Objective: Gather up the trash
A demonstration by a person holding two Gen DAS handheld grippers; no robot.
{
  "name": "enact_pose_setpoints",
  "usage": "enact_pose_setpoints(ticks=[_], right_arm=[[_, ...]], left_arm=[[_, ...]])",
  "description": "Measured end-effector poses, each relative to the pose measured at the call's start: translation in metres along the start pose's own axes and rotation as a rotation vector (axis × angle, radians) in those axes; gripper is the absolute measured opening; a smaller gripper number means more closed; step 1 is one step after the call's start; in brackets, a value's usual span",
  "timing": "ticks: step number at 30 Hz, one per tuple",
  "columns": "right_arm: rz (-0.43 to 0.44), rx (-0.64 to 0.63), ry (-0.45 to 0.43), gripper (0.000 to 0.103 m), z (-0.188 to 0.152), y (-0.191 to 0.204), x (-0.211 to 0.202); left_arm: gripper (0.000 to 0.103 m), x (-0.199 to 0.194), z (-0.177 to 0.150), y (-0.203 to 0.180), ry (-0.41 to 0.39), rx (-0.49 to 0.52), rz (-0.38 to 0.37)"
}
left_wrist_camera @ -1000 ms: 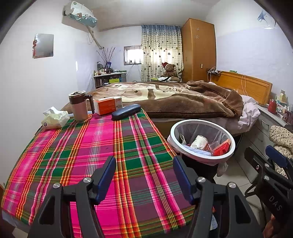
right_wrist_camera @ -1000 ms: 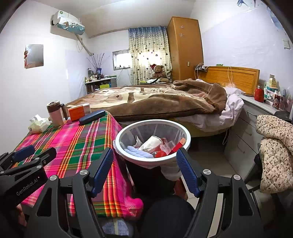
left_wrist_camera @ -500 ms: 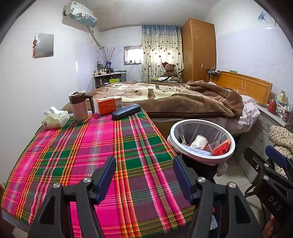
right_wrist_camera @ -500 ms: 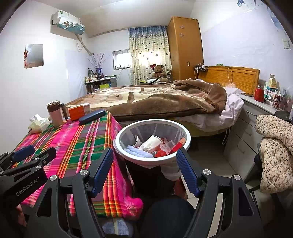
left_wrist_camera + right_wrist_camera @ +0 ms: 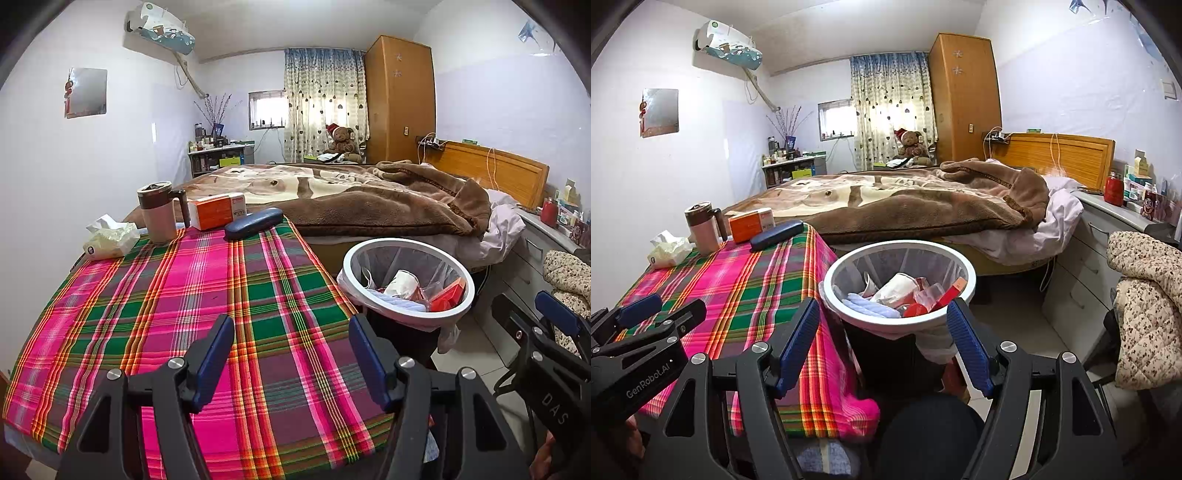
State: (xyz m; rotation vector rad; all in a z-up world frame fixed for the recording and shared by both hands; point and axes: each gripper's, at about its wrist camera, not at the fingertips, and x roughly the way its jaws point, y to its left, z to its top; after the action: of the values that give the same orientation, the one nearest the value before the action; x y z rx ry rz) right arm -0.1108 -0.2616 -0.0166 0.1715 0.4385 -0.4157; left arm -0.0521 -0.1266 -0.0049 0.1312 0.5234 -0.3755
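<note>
reading what print i could, i found "genrobot.ai" in white on the black body of my left gripper (image 5: 646, 317) and "das" on my right gripper (image 5: 550, 332); the orange box (image 5: 217, 211) carried lettering too small to make out. my left gripper (image 5: 291, 354) stood with its ribbed blue pads apart over the plaid tablecloth (image 5: 177, 295), gripping nothing. my right gripper (image 5: 882, 341) also stood apart and empty, just short of the round white-rimmed trash bin (image 5: 897, 325). the bin, lined with a thin bag, stood on the floor touching the cloth's draped edge and held a crumpled paper cup (image 5: 895, 290) and red wrappers (image 5: 945, 297). along the table's far edge sat a soft tissue pack (image 5: 110, 240), a handled mug (image 5: 158, 212) and a dark rounded case (image 5: 254, 223). the cloth's near half lay bare.
</note>
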Motion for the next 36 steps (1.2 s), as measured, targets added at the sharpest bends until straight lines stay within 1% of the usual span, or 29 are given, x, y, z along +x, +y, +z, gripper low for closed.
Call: enact_pose_setpoints(ticks=[36], right_arm=[[0.002,-0.002,0.004,0.073,-0.0002,0.0005,0.0009]], left_arm=[[0.064,0.0004,-0.0006,-0.0042,-0.007,0.007,-0.004]])
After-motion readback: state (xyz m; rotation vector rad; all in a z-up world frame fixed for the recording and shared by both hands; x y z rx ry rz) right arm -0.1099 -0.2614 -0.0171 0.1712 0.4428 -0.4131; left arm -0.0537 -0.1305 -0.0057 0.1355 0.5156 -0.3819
